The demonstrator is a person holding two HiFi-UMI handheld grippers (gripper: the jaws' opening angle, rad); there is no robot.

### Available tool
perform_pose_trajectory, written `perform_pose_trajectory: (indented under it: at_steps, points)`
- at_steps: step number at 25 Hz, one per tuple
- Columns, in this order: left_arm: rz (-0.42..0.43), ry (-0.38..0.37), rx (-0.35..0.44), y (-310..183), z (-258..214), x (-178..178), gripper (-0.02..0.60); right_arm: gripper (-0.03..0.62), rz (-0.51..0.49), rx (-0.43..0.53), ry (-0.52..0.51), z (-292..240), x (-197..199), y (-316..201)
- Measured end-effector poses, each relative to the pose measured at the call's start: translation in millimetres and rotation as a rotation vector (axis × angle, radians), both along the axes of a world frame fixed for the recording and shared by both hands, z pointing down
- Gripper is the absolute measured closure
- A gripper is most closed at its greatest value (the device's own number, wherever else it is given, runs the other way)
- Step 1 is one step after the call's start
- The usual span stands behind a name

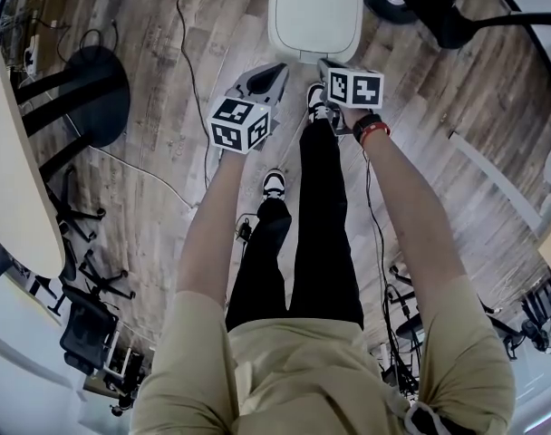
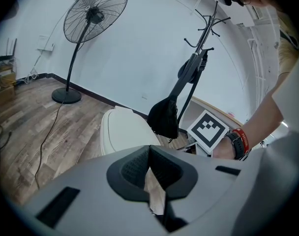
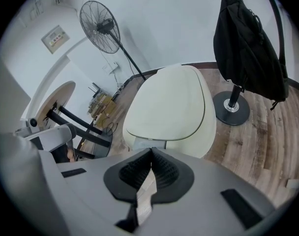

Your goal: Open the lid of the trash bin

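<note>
On the wood-plank floor (image 1: pixel 493 107) at twelve o'clock stands the white rounded plastic trash bin (image 1: pixel 314 12), lid flat and shut, front edge facing six. The left gripper (image 1: pixel 275 72) and right gripper (image 1: pixel 324 65) hover near that edge, jaws together, empty. Bare floor lies at nine; a round black stand base (image 1: pixel 389 0) sits at one.

The wood-plank floor (image 1: pixel 167 53) carries the white trash bin (image 1: pixel 315 12) at twelve o'clock in the head view. A round black stand base (image 1: pixel 94 93) sits at ten, a thin cable (image 1: pixel 184 25) at eleven, and the person's shoe (image 1: pixel 274 184) near centre.
</note>
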State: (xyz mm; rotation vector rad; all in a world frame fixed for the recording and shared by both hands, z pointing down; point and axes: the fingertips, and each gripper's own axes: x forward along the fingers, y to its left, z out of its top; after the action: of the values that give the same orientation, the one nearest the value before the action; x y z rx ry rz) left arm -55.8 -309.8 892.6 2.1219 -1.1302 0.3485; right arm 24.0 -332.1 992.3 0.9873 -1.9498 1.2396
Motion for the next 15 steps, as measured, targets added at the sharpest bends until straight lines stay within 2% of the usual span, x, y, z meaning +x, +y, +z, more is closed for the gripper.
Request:
perform_pose_trajectory:
  at_steps: [15]
  points:
    - [0.005, -0.013, -0.001, -4.3, 6.0, 6.6, 0.558, 0.579, -0.016, 0.017, 0.01, 3.3, -0.2, 1.0]
